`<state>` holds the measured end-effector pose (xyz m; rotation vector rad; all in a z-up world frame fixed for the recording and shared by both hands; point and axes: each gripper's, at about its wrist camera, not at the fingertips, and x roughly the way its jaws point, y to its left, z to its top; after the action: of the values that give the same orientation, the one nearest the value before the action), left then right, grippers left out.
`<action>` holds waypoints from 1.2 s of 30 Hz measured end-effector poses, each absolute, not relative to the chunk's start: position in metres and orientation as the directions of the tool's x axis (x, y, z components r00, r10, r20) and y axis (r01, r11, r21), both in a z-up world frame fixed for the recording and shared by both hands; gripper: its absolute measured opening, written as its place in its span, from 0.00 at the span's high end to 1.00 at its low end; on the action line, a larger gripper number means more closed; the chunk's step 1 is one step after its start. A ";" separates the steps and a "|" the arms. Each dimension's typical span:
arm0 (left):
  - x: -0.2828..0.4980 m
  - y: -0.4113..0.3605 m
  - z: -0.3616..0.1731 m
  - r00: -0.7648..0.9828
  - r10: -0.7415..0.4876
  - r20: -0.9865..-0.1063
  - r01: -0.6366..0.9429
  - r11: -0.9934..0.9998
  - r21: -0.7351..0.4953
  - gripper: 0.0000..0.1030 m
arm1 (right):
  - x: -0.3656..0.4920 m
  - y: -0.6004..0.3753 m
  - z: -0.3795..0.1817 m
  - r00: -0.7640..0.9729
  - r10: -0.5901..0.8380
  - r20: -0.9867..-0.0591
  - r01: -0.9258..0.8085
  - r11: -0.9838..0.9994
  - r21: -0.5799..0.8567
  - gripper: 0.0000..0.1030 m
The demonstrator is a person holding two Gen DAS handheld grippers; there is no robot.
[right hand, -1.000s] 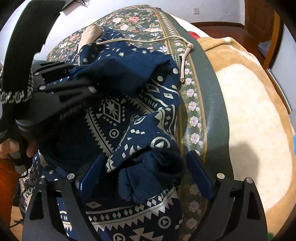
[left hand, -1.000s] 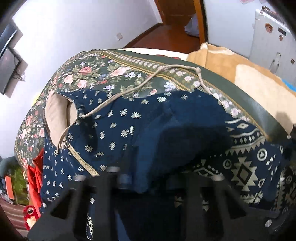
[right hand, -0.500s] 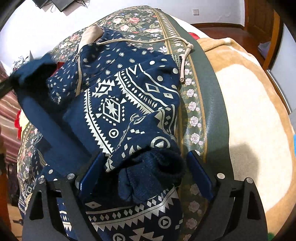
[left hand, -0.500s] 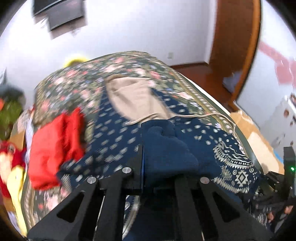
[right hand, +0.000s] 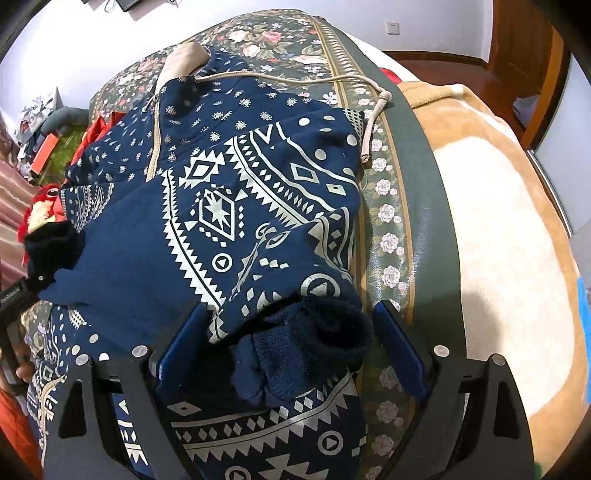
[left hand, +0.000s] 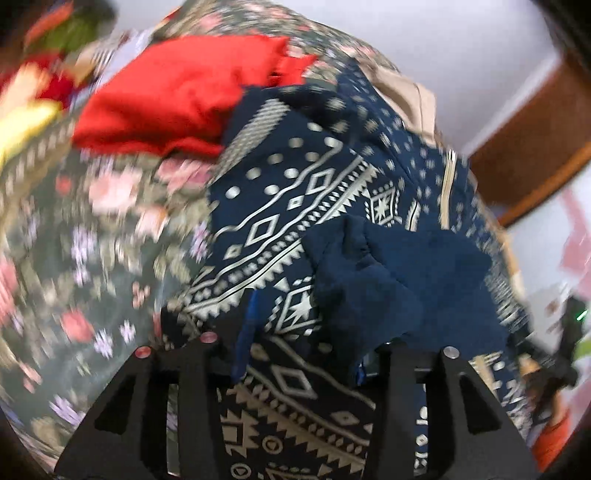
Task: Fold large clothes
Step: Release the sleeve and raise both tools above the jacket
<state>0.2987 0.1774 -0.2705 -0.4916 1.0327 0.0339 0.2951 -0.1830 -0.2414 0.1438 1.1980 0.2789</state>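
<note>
At the bottom of the right wrist view, my right tongs (right hand: 291, 350) are standing wide apart, with the dark ribbed cuff (right hand: 321, 343) of a sleeve sitting loose between the two blue pads (right hand: 400, 350). They are not squeezing it. That cuff belongs to the navy patterned hoodie (right hand: 229, 206), which is lying across the middle of the frame on the flowery bedspread (right hand: 288, 33). Its tan drawstring (right hand: 369, 129) is trailing toward the upper right, next to a tan blanket (right hand: 498, 192) on the right side.

In the blurry left wrist view, my left tongs (left hand: 303, 354) are at the bottom, parted too, with hoodie cloth between them. The other plain navy cuff (left hand: 369, 280) is lying just above them, and I cannot tell if they are pinching it. Farther up, at the upper left, a red cloth (left hand: 177, 96) is lying beside the hoodie.
</note>
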 end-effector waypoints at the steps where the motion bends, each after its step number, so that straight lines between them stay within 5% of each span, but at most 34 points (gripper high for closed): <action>1: 0.294 0.183 -0.272 0.531 -0.207 -0.821 -0.273 0.876 -0.398 0.58 | 0.295 -0.182 -0.242 0.335 0.287 -0.898 -0.138 0.957 0.254 0.13; 10: 0.269 0.191 -0.281 0.505 -0.121 -0.855 -0.279 0.914 -0.294 0.60 | 0.296 -0.179 -0.241 0.333 0.256 -0.908 -0.131 0.966 0.224 0.10; 21: 0.261 0.180 -0.251 0.488 0.018 -0.872 -0.195 0.977 -0.089 0.42 | 0.313 -0.174 -0.214 0.330 0.161 -0.930 -0.109 0.985 0.133 0.09; 26: 0.266 0.171 -0.214 0.538 0.093 -0.838 -0.151 0.988 0.013 0.35 | 0.324 -0.175 -0.182 0.412 0.157 -0.897 -0.119 0.986 0.118 0.09; 36: 0.324 0.159 -0.140 0.671 0.081 -0.737 -0.093 0.995 0.025 0.24 | 0.359 -0.160 -0.125 0.545 0.217 -0.810 -0.176 0.974 0.143 0.09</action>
<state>0.3243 0.1594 -0.1404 -0.0148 0.8300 0.0980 0.3590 -0.1602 -0.1250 0.0462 0.9665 0.2332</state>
